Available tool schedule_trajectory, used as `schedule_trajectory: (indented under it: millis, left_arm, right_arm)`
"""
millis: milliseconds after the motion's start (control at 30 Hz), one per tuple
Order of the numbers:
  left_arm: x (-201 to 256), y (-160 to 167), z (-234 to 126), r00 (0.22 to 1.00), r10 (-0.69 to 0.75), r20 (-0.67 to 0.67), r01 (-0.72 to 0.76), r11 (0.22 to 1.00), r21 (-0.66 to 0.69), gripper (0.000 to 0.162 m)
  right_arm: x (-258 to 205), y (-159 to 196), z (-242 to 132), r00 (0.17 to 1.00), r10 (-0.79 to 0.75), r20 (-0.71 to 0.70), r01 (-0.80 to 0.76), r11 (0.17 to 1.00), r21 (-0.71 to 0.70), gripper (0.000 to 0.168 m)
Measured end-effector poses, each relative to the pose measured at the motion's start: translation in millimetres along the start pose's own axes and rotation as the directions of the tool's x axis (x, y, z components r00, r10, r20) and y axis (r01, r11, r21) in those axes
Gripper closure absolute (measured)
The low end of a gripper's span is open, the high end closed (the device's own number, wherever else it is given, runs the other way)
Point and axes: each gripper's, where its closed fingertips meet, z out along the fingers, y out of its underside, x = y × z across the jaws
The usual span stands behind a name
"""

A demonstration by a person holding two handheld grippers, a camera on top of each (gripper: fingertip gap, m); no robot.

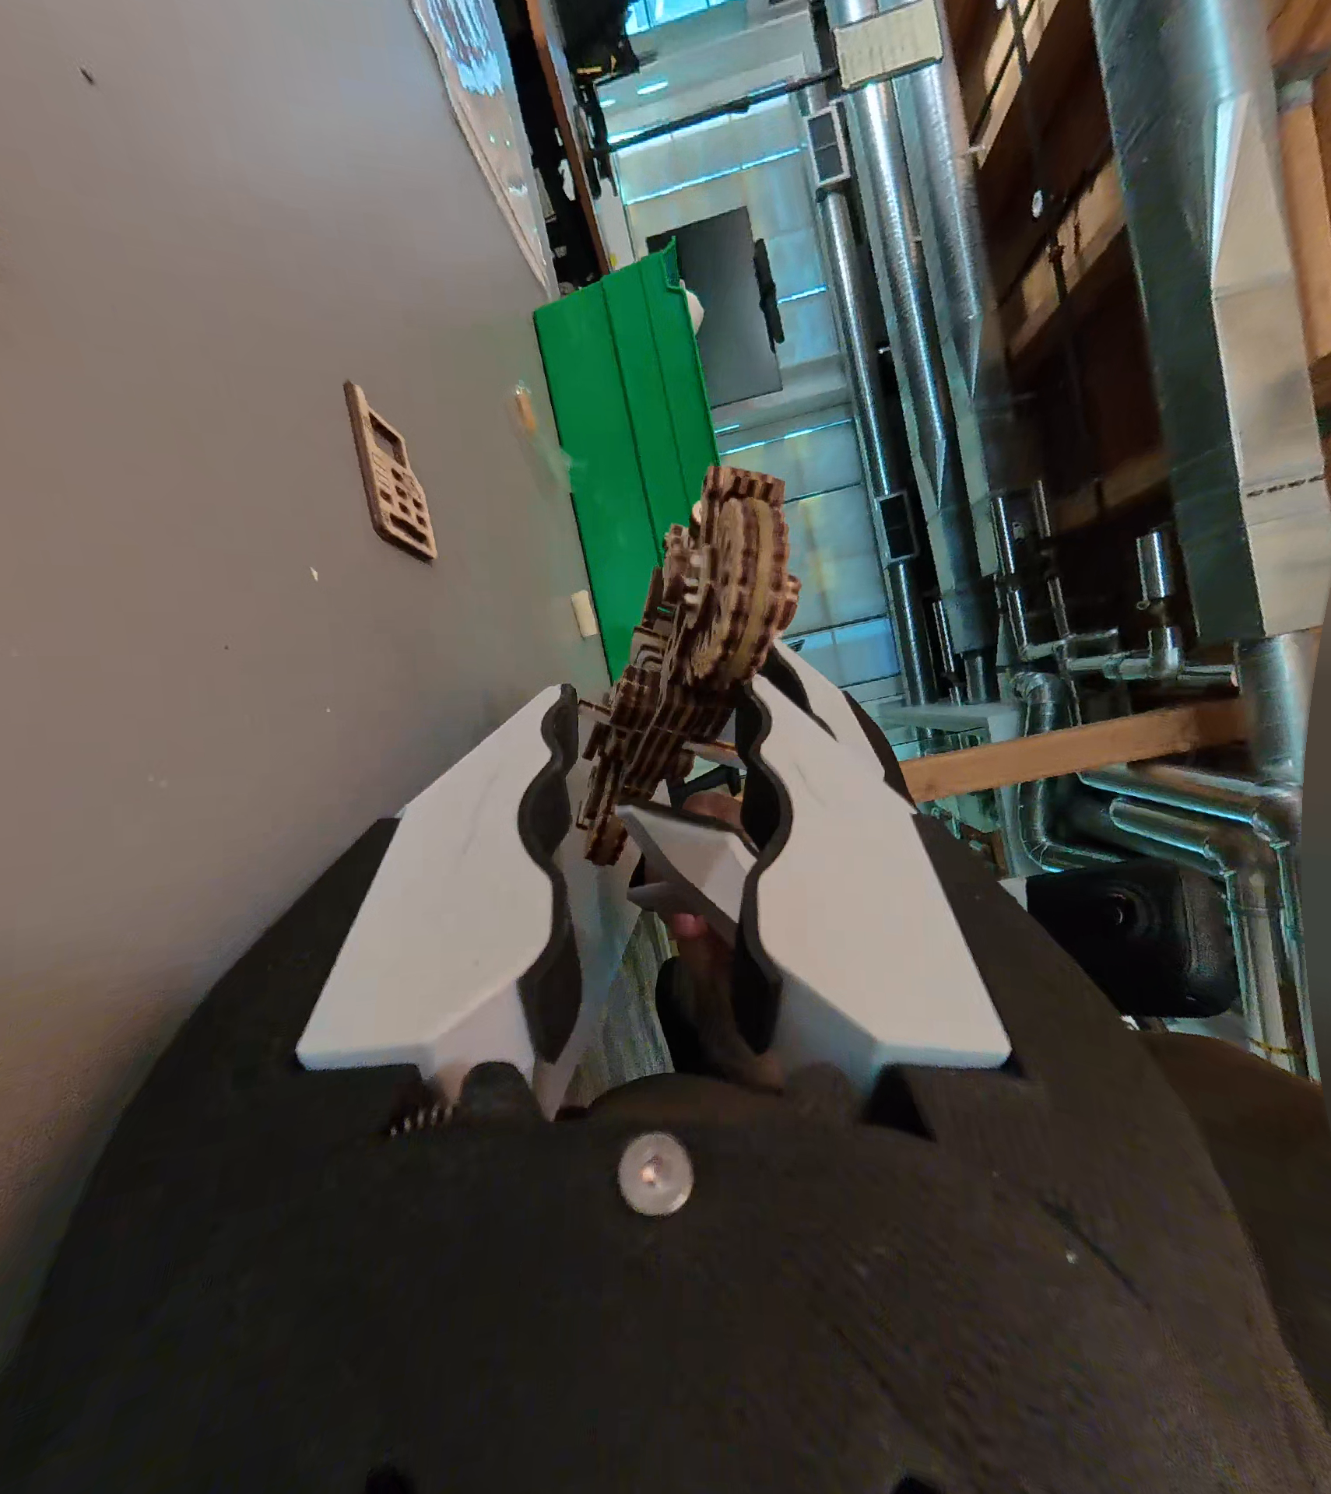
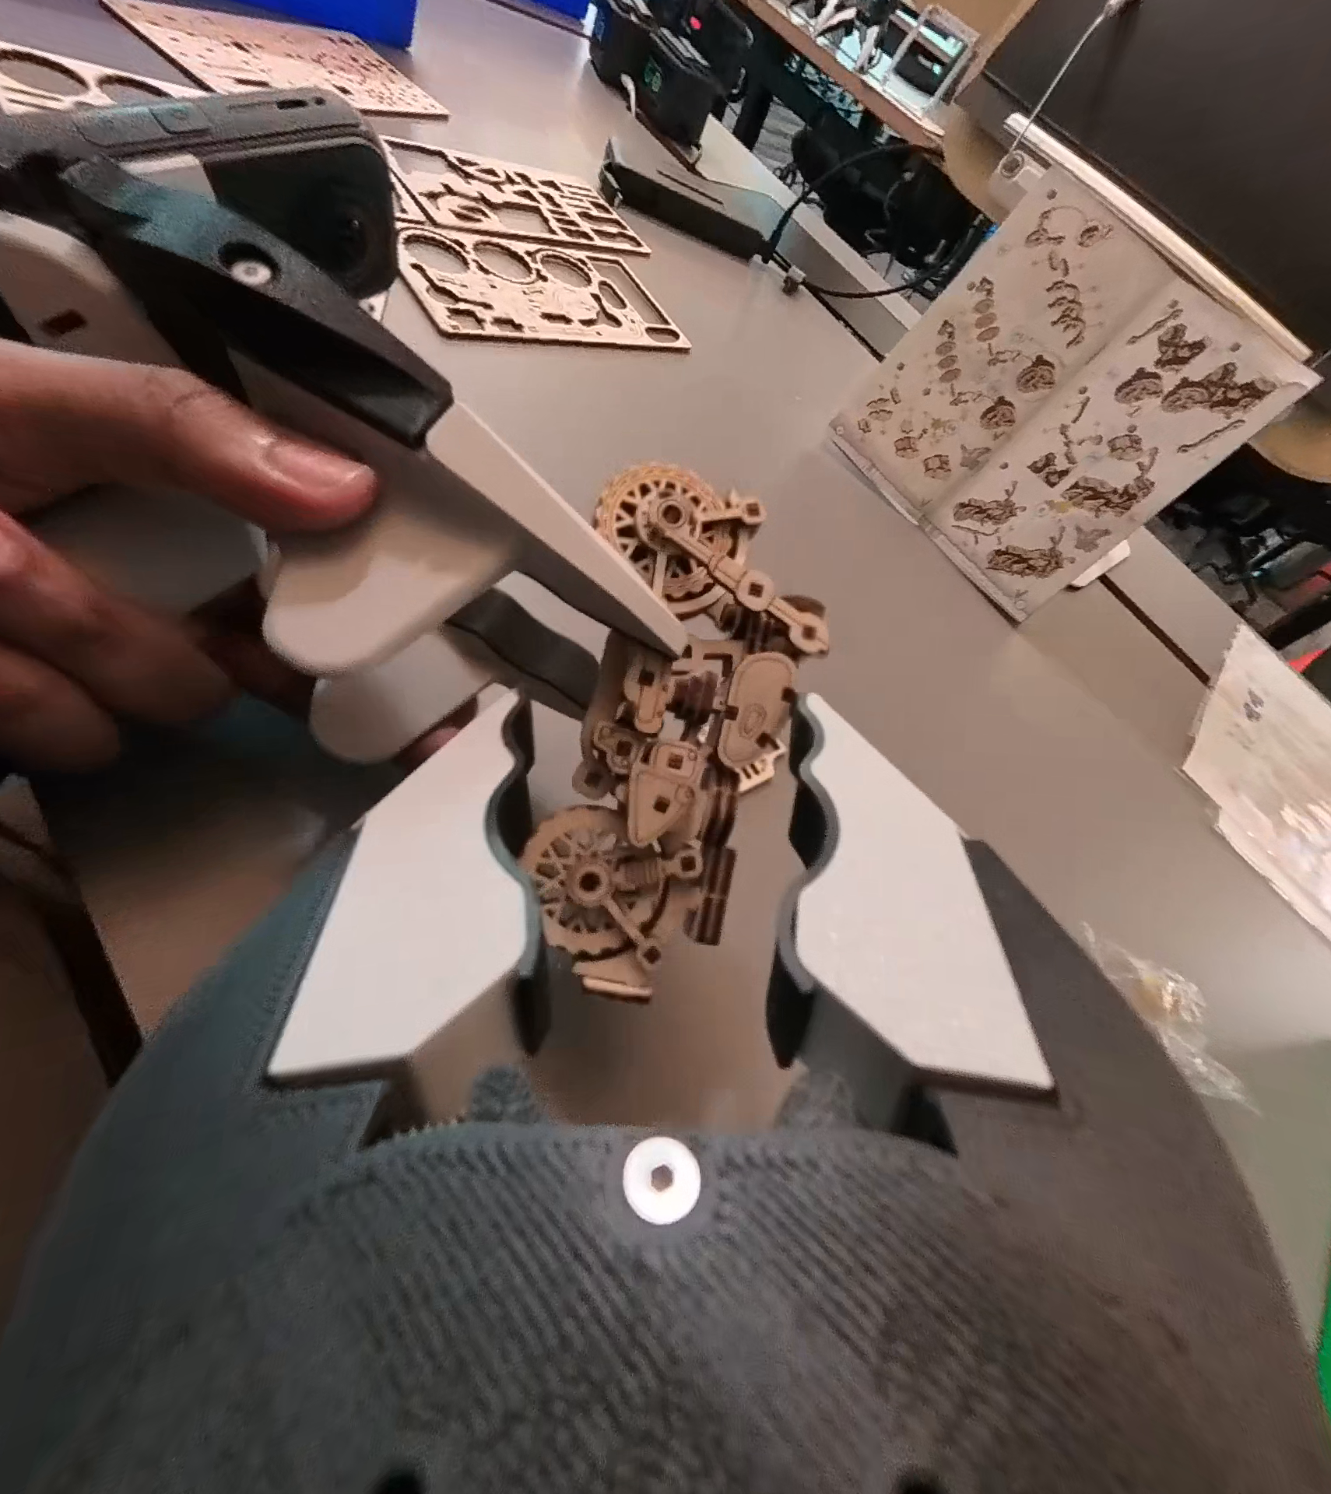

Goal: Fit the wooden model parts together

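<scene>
Your left tongs [image 2: 638, 647] are clenched on the wooden model [image 2: 686, 728] at its mid-frame, holding it above the bench [image 2: 969, 728]. Your right tongs [image 2: 658, 857] stand released around its lower wheel. Expect it light, stiff and brittle: grip the layered body, never the spokes.

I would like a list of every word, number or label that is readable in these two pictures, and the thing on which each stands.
Nothing can be read.
Instruction sheet: only drawings show, and any writing is too small.
Papers at the table edge: blurred.
Strip of marks on the metal duct: too small.
Wooden model: no writing visible.
</scene>
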Motion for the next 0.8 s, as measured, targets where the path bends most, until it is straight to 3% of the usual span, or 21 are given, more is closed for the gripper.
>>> schedule_trajectory:
  millis: [100,200,333,500,633,800]
  left_arm:
    - [1,2,0,1.0,-0.026,-0.007,0.026,0.999,0.023,0.124]
    - [2,4,0,0.999,-0.026,-0.02,0.026,0.999,0.018,0.124]
    - [6,7,2,0.999,0.041,-0.031,-0.041,0.999,-0.016,0.124]
    - [16,15,4,0.985,0.147,-0.09,-0.157,0.982,-0.109,0.111]
    - [25,13,2,0.96,0.237,-0.147,-0.257,0.957,-0.137,0.109]
    - [36,3,-4,0.911,0.365,-0.193,-0.388,0.917,-0.097,0.109]
  right_arm:
    - [6,1,0,0.998,-0.025,-0.049,0.024,1.0,-0.016,0.118]
    - [6,1,-2,0.999,0.004,-0.036,-0.004,1.0,-0.015,0.119]
    - [9,2,-5,0.999,0.027,-0.02,-0.028,1.0,-0.005,0.119]
    - [21,1,-12,0.996,0.09,-0.015,-0.089,0.995,0.036,0.12]
    - [26,-7,-19,0.96,0.267,0.089,-0.276,0.954,0.115,0.12]
    - [23,-24,-28,0.794,0.499,0.347,-0.576,0.799,0.17,0.121]
